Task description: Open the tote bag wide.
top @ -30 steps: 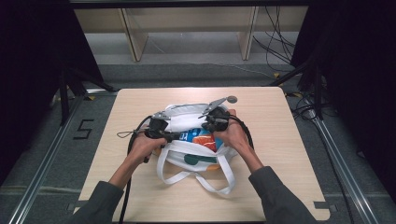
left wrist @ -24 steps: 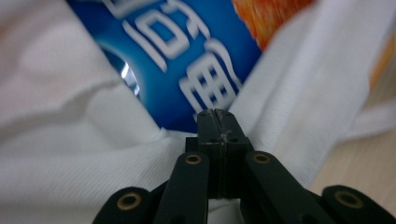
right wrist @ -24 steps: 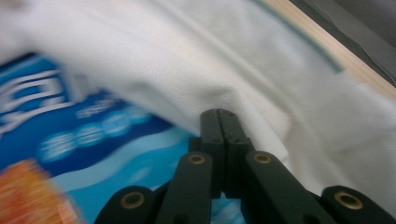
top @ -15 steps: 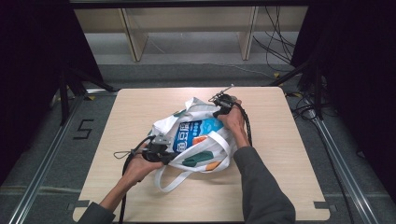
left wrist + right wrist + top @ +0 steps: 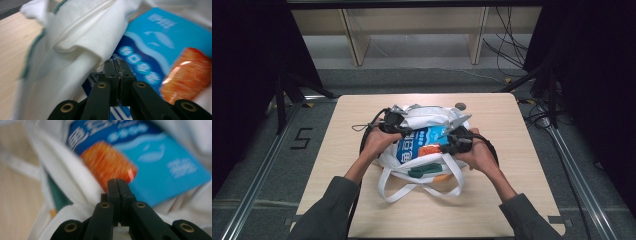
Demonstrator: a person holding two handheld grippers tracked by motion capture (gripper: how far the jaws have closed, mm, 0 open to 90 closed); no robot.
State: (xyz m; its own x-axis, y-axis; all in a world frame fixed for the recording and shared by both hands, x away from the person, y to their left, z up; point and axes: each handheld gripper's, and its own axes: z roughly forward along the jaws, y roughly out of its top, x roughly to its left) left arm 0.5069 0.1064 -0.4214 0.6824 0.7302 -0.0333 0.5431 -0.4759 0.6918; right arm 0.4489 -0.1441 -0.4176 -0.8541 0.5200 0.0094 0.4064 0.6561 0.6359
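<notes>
A white cloth tote bag (image 5: 427, 116) lies on the wooden table (image 5: 512, 200) with its mouth spread. Inside it lie a blue packet (image 5: 422, 142) and an orange packet (image 5: 430, 150). My left gripper (image 5: 403, 131) is at the bag's left rim, jaws shut. In the left gripper view its tip (image 5: 117, 62) rests against white cloth (image 5: 82, 37) beside the blue packet (image 5: 155, 42); whether cloth is pinched I cannot tell. My right gripper (image 5: 441, 147) is at the right rim, shut. Its tip (image 5: 117, 181) points at the orange packet (image 5: 107, 162), above white cloth (image 5: 62, 177).
The bag's white straps (image 5: 412, 192) loop toward the near edge of the table. A small dark round object (image 5: 460, 106) lies behind the bag. Cables trail from both grippers, and dark floor with rails surrounds the table.
Half a second ago the left hand was low at the front left and the right hand far back. Both have come to the bag's sides, and the bag has swung round with them.
</notes>
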